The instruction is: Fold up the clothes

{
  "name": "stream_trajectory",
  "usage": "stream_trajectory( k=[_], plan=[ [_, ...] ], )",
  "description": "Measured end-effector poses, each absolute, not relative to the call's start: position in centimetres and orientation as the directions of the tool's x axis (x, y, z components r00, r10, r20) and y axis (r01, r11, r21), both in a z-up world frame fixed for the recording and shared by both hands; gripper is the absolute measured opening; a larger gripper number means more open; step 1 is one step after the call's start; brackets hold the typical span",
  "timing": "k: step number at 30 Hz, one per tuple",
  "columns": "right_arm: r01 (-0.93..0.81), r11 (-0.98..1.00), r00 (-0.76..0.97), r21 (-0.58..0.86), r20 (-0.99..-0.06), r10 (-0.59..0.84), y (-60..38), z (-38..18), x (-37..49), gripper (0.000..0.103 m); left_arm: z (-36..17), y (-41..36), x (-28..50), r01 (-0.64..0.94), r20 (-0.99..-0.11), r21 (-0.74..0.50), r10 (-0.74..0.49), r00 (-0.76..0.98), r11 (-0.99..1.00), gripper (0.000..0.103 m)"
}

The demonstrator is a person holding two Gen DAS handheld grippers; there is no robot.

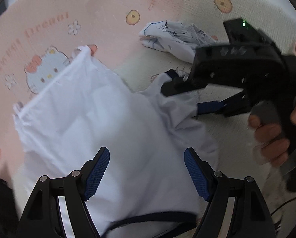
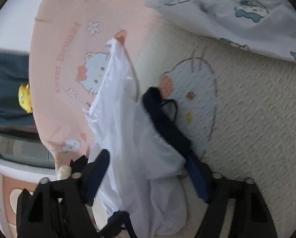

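A white garment point(image 1: 88, 115) with navy trim lies rumpled on a pink and cream cartoon-cat bedsheet point(image 1: 48, 19). My left gripper point(image 1: 146, 152) hovers over its middle, open, blue pads wide apart with nothing pinched. To the right, a hand point(image 1: 271, 138) holds my right gripper point(image 1: 181, 98), whose jaws straddle the garment's sleeve. In the right wrist view the white garment point(image 2: 118, 119) and its navy sleeve band point(image 2: 163, 123) run up between the fingers of my right gripper point(image 2: 147, 156); the jaws stand apart, and I see no clamping on the cloth.
A crumpled white printed garment point(image 1: 173, 37) lies farther back on the sheet. A pale printed blanket point(image 2: 237, 10) covers the far right corner. The bed's edge, a dark cloth and a small yellow object point(image 2: 24, 97) sit at the left.
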State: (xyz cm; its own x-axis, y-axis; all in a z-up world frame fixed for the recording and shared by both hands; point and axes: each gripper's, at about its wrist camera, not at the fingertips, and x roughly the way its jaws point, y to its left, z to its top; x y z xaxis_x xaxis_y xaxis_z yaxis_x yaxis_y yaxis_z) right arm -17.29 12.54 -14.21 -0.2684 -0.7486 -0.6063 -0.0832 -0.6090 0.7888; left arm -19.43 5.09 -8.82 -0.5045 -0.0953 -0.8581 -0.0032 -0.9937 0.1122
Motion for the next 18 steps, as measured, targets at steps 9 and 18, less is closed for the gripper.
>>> stream_trajectory(
  k=[9, 18],
  plan=[
    [0.01, -0.782, -0.326, 0.623, -0.737, -0.591, 12.1, -13.5, -17.9, 0.01, -9.8, 6.9, -21.7, 0.025, -0.886, 0.026, -0.035, -0.463, -0.999, 0.076],
    [0.014, -0.854, -0.413, 0.52, -0.775, -0.478, 14.2, -12.2, -19.1, 0.01, -10.2, 8.3, -23.2, 0.049, -0.895, -0.018, -0.006, -0.447, -0.999, 0.076]
  ],
)
